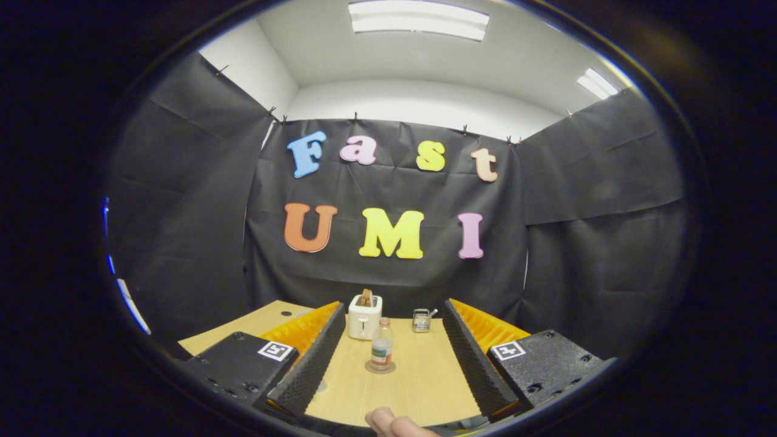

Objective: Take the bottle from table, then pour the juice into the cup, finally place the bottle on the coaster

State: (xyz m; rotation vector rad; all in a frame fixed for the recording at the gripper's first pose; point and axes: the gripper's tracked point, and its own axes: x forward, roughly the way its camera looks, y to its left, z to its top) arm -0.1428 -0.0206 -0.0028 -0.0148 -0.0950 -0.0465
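gripper (388,343) fingers are standing wide open, holding nothing | bottle (382,349) is sitting upright on the coaster (380,368) mid-table (419,388), toaster (365,317) just behind | risk: a bump could be tipping the bottle over

The one camera rides on the gripper (388,315), low over the table (419,382) and looking level along its two fingers, which stand wide apart to either side. It faces the booth's back wall square on — side walls and ceiling curve in, fisheye-fashion. The bottle (382,351) stands between and ahead of the fingers, not close; the toaster (365,316) sits beyond it, near the wall.
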